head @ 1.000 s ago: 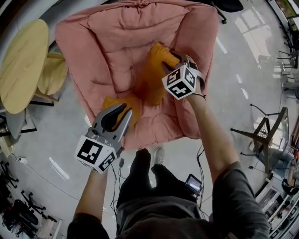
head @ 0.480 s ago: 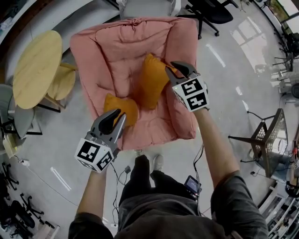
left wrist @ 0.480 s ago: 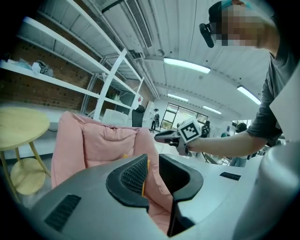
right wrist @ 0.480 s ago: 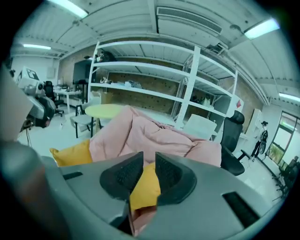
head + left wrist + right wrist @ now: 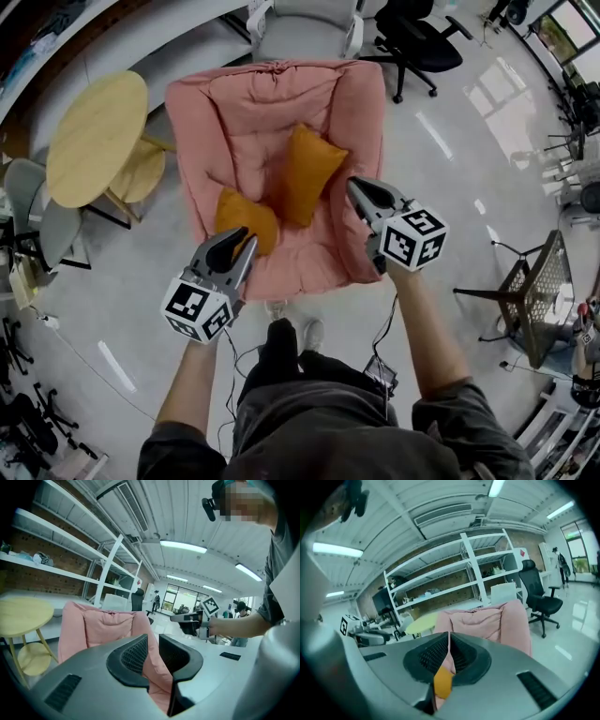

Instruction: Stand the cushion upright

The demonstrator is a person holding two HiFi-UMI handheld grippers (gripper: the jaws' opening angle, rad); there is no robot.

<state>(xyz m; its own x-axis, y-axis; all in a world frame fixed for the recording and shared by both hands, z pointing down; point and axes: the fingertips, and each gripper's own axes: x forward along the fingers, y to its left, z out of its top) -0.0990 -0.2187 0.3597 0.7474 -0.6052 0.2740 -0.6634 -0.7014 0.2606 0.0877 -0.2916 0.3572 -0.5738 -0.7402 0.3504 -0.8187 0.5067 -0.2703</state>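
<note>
**Cushion standing, grippers hanging clear**

Head view: the tall cushion (image 5: 306, 174) is standing on end in the middle of the chair (image 5: 361, 103), leaning on the chair's back; a small cushion (image 5: 246, 221) is lying at the chair's front left; the left gripper (image 5: 240, 242) is hovering at the chair's front edge, just beside the small cushion; the right gripper (image 5: 357, 188) is hanging over the chair's right rim, apart from the tall cushion.

Left gripper view: its jaws are standing slightly apart and holding nothing; only the chair is showing through the gap.

Right gripper view: its jaws are closing to a slit on nothing; a patch of orange is showing below them, though which cushion it is I cannot tell.

The standing step is looking done; doing it well now means keeping both grippers off the tall cushion, and pressing its base back toward the chair's back if it is slumping.
</note>
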